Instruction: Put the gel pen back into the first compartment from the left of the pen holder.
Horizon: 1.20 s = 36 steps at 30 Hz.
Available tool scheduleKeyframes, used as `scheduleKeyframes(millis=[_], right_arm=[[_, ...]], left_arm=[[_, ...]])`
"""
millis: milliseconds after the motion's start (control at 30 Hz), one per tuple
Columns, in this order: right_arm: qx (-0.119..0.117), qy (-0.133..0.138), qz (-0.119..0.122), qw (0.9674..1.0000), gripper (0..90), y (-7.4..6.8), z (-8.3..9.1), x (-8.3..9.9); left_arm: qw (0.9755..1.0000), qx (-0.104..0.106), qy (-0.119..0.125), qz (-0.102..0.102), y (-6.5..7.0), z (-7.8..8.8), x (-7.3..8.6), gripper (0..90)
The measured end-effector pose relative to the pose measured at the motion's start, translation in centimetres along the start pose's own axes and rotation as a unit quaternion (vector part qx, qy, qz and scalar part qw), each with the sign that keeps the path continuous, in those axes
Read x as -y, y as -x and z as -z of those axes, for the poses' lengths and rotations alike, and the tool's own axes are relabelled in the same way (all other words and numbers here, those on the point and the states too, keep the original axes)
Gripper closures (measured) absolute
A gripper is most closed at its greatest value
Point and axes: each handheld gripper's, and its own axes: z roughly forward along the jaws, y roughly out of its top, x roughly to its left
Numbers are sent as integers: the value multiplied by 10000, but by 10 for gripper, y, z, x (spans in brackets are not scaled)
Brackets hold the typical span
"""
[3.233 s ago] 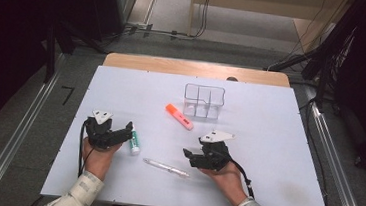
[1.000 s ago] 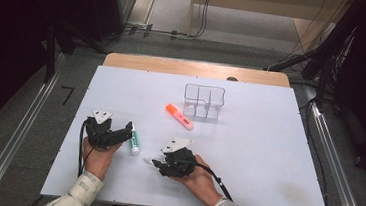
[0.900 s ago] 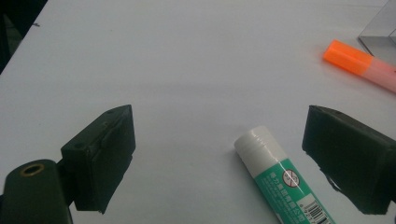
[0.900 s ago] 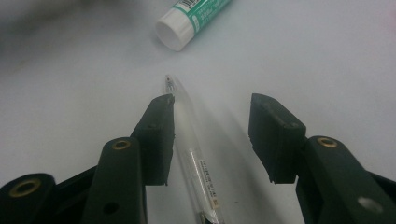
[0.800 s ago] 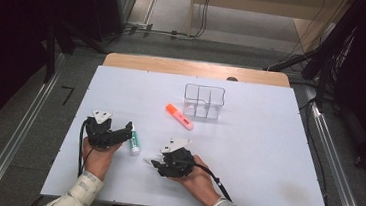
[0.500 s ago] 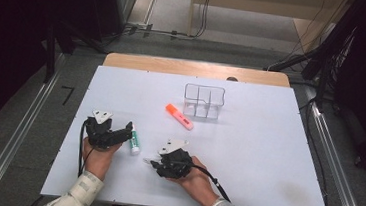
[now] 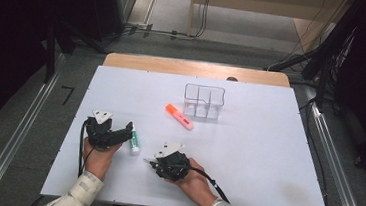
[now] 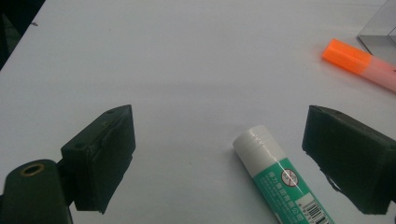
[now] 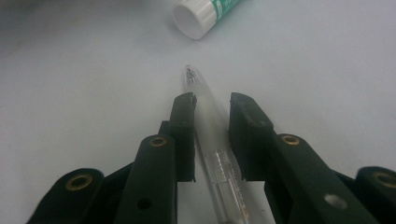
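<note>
A clear pen (image 9: 212, 135) lies on the white table (image 7: 266, 155), pointing away between the jaws of my right gripper (image 9: 212, 100). Those jaws have just been closing and stand narrow on either side of the pen, with a thin gap still showing at the right pad. In the high view my right gripper (image 7: 151, 163) sits near the table's front, pointing left. My left gripper (image 7: 127, 133) rests at the front left, open wide. A green-and-white glue stick (image 8: 280, 179) lies between its fingers (image 8: 105, 154), touching neither.
An orange highlighter (image 7: 180, 116) lies mid-table, just left of a clear compartment box (image 7: 203, 102). The glue stick's white cap (image 9: 191, 16) lies just beyond the pen's tip. The table's front edge runs close under both hands.
My right hand has moved left to the pen, and its jaws have narrowed around it. The left hand and the glue stick have stayed put.
</note>
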Motion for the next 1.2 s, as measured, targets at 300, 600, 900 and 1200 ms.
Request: scheduleKeyframes(millis=[300,600,900,1200], right_arm=[[-103,-42,-56,9999,749,1,0,0],[-122,-60,-66,9999,776,2,1,0],[-35,-101,-224,9997,785,12,4,1],[76,-64,-446,9990,786,23,8,4]], left_arm=[[10000,1,-3,17,0,-1,0,97],[10000,2,-11,18,0,0,0,97],[10000,10,-10,15,-1,0,0,97],[10000,17,3,33,-1,0,0,97]])
